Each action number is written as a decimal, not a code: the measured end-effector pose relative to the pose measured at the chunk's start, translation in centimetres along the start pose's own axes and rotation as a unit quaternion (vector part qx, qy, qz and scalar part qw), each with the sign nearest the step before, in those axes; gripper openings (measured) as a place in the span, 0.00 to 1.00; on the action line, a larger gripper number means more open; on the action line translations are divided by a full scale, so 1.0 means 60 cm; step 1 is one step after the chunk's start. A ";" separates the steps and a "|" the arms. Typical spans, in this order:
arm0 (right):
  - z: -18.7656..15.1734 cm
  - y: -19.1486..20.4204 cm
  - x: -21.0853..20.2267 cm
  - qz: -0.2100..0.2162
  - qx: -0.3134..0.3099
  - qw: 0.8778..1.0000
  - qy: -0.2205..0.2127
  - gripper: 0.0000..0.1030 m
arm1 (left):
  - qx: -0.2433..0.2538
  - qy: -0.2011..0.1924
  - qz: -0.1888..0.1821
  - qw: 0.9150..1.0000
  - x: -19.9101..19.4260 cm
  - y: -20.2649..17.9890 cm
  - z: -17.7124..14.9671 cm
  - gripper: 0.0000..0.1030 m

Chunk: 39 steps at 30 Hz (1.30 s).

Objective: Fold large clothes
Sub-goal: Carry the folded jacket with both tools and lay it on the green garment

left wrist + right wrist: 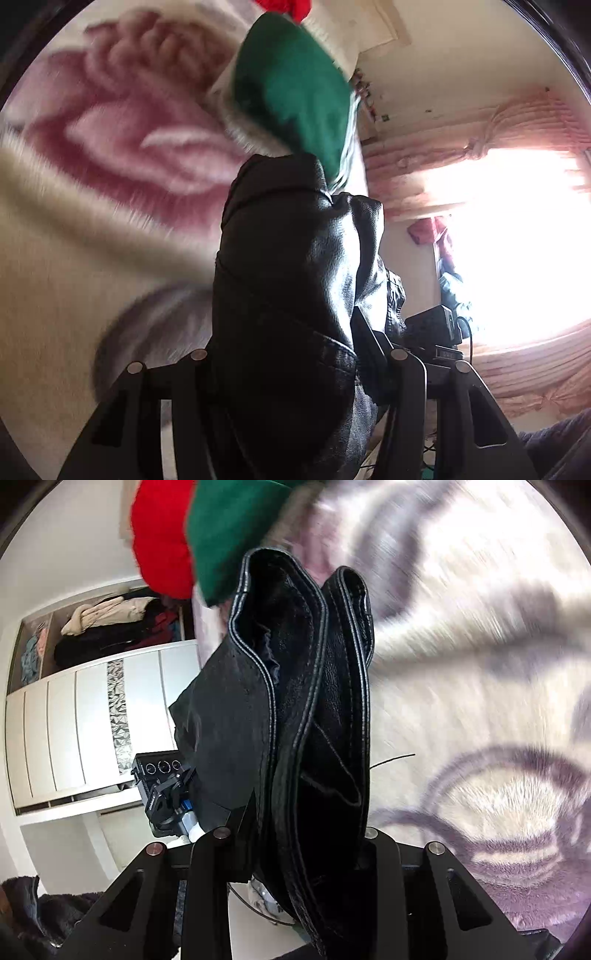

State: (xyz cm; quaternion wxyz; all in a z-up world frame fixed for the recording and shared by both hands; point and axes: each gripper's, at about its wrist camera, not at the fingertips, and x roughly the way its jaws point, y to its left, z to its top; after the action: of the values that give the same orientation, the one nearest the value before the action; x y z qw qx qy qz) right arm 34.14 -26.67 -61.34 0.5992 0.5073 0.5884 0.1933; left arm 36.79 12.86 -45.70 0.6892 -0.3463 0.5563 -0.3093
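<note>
Left wrist view fills its centre with a black leather jacket (291,280), grainy and glossy, bunched into a thick upright fold that rises from between the jaws of the left gripper (295,369), which are closed on it. Behind it lies a plush blanket (110,155) with a big pink rose, its pile blurred, and a green cushion (295,88) at upper centre. At the right of the frame, ruched pink curtains (517,122) frame a washed-out window.

Right wrist view shows what the other cannot: the jacket's (306,709) stitched edges with pale thread and a matte dark lining, pinched in the right gripper (295,849). At left stands a white wardrobe (66,731) with a crinkled silver strip and clothes piled above. A red cushion (159,542) sits beside the green one at the top. No writing is legible
</note>
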 end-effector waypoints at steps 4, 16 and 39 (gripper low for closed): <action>0.077 0.097 -0.047 0.002 -0.040 0.999 -0.023 0.32 | 0.016 -0.030 -0.014 0.999 -0.006 -0.063 0.100 0.48; 0.561 0.355 -0.060 -0.024 -0.158 0.985 -0.061 0.32 | 0.037 -0.098 -0.044 0.993 0.130 -0.100 0.530 0.48; 0.599 0.358 0.035 -0.406 -0.171 0.886 -0.140 1.00 | 0.126 -0.166 0.278 0.938 0.109 -0.164 0.517 1.00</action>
State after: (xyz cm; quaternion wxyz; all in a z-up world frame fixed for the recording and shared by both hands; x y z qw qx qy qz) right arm 74.86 -29.80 -51.90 0.7792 0.1350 0.6106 -0.0426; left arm 68.04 6.12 -36.86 0.8681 -0.1346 0.4647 -0.1109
